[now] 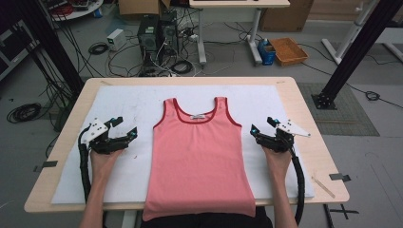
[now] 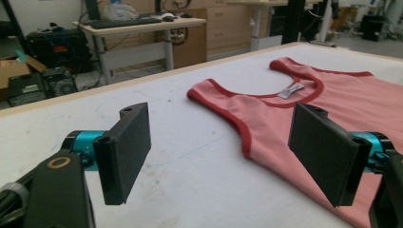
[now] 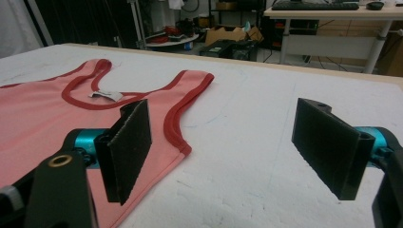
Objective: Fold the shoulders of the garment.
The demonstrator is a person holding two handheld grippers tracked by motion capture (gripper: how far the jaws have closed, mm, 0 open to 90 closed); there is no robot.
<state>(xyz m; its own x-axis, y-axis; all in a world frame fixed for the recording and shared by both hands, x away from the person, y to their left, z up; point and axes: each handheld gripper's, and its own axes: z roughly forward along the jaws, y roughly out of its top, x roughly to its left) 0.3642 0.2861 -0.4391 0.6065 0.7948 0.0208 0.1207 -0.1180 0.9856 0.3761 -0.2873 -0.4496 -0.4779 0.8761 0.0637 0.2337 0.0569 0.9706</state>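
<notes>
A pink tank top (image 1: 197,156) with dark red trim lies flat in the middle of the table, neck toward the far side, its hem hanging over the near edge. My left gripper (image 1: 125,127) rests on the white mat to the left of it, open and holding nothing. In the left gripper view the tank top (image 2: 304,102) lies ahead and to the right of the open jaws (image 2: 218,152). My right gripper (image 1: 262,125) sits just right of the garment, also open and holding nothing. In the right gripper view the tank top (image 3: 57,109) lies to the left, behind the left pad (image 3: 128,147).
A white mat (image 1: 123,99) covers most of the wooden table (image 1: 304,109). On the floor beyond the table are computer towers (image 1: 157,33), cables and a box (image 1: 287,50). A black frame post (image 1: 351,52) stands at the right.
</notes>
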